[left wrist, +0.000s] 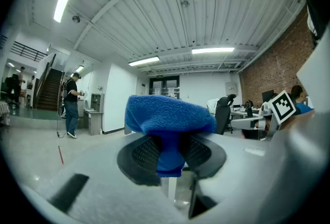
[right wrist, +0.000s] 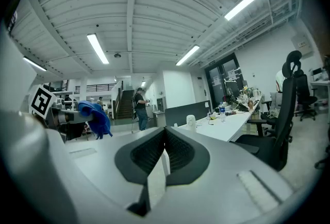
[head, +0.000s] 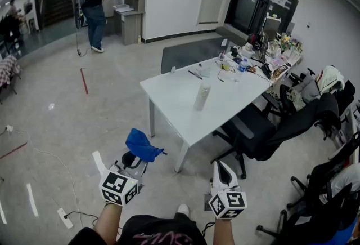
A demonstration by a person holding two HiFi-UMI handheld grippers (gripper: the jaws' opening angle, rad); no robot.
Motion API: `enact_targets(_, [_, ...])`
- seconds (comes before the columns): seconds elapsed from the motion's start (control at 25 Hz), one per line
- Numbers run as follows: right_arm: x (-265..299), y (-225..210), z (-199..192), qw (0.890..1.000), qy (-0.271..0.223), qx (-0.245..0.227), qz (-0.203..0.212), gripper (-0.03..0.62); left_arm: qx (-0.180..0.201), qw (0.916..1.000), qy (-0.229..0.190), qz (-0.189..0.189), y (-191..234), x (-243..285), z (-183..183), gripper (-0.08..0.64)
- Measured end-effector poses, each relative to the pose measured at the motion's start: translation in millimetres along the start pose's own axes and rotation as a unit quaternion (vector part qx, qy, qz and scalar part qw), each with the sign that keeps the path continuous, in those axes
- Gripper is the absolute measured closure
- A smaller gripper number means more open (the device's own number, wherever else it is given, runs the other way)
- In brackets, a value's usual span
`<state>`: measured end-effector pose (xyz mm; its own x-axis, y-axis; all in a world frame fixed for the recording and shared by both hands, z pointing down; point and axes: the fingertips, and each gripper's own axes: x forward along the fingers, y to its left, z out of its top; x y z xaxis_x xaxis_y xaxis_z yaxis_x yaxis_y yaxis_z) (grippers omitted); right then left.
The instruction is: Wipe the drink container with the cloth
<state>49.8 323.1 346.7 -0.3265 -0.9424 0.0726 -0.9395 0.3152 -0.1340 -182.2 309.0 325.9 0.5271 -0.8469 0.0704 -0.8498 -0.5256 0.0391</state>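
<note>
A white drink container (head: 202, 95) stands upright near the middle of the white table (head: 169, 92); it shows small in the right gripper view as the container (right wrist: 191, 122) on the table's near end. My left gripper (head: 134, 160) is shut on a blue cloth (head: 142, 145), which bunches over the jaws as the cloth (left wrist: 167, 120). My right gripper (head: 221, 170) is shut with nothing in it, its jaws (right wrist: 165, 153) pressed together. Both grippers hang low in front of me, short of the table's near corner.
Black office chairs (head: 264, 131) crowd the table's right side. The far end of the table holds clutter and a water bottle (head: 242, 67). A person (head: 93, 4) stands far off by a grey cabinet (head: 130, 18). Cables and a power strip (head: 63, 217) lie on the floor.
</note>
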Motion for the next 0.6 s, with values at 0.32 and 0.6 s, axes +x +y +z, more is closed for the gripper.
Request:
enact_targets(0.32, [-8.6,3.2,-3.3,1.0,-0.001,0.0,-0.002,0.594,-0.006,1.0,-0.005,-0.004,-1.8,-5.5,-2.0,0.462])
enact_targets(0.6, [-10.3,1.8,-1.7,1.0,-0.008,0.009,-0.012,0.594,-0.009,0.9999,-0.006,-0.009,-0.7,-6.5,-0.2,0.462])
